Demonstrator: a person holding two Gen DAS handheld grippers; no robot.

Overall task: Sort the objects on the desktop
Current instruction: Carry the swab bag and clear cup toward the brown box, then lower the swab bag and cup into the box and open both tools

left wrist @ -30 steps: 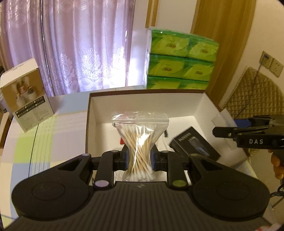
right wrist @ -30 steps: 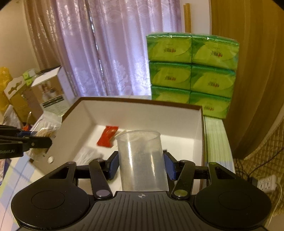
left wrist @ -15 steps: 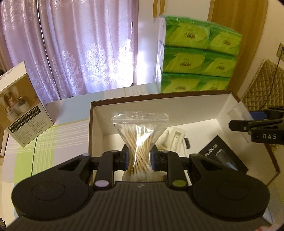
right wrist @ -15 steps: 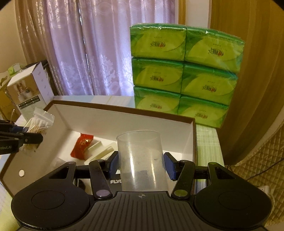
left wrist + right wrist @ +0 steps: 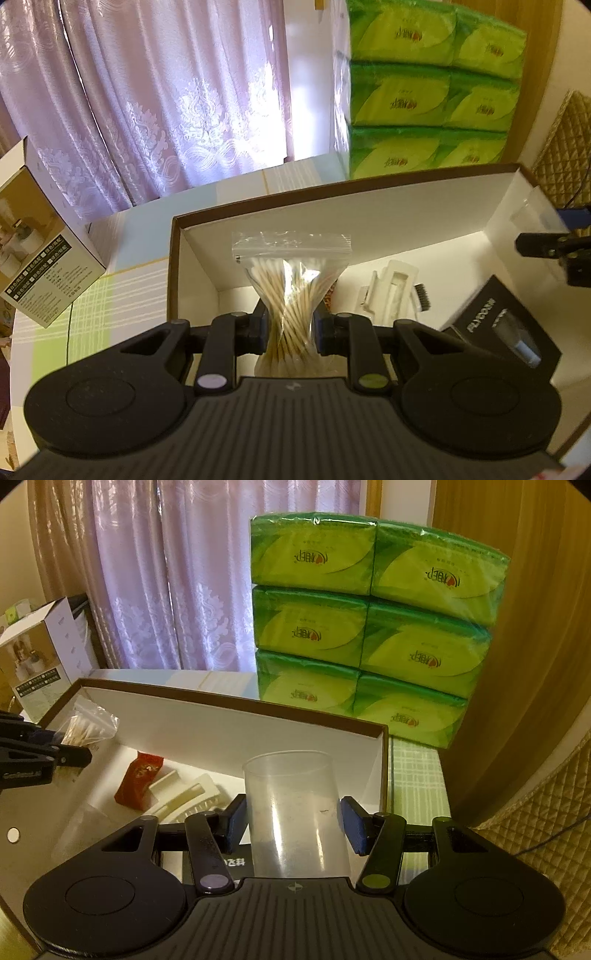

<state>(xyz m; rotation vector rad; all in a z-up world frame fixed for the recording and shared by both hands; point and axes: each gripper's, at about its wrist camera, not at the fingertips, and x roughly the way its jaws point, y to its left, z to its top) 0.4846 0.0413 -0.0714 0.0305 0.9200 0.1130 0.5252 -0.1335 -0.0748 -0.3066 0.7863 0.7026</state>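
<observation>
- Left tool (image 5: 290,328) pinched on a clear zip-top plastic bag of wooden cotton swabs (image 5: 290,291), squeezing its middle into a waist; bag upright, held above the near left corner of an open white cardboard box with a brown rim (image 5: 332,188).
- Right tool (image 5: 291,821) around a clear plastic cup (image 5: 291,812), upright, mouth up, over the right end of the same box (image 5: 236,705); left blue pad (image 5: 234,821) against the cup wall, right pad (image 5: 352,823) with a thin gap showing, so grip hard to judge.
- Inside the box: a small red foil packet (image 5: 138,781), a cream moulded plastic tray insert (image 5: 184,797) just beside it, a black carton with pale lettering (image 5: 502,332) near the right wall.
- A small black comb-like piece (image 5: 423,295) next to the cream insert in the left view.
- Behind the box, a stacked pack of green tissue packets wrapped in film (image 5: 369,627), standing on the checked counter (image 5: 122,295).
- To the left on the counter, a white-and-tan printed product box (image 5: 37,258), well apart from the open box.
- Lilac patterned curtain (image 5: 166,103) across the back.
- Each tool visible at the edge of the other's view, the left at the box's left end, the right at its right end.
</observation>
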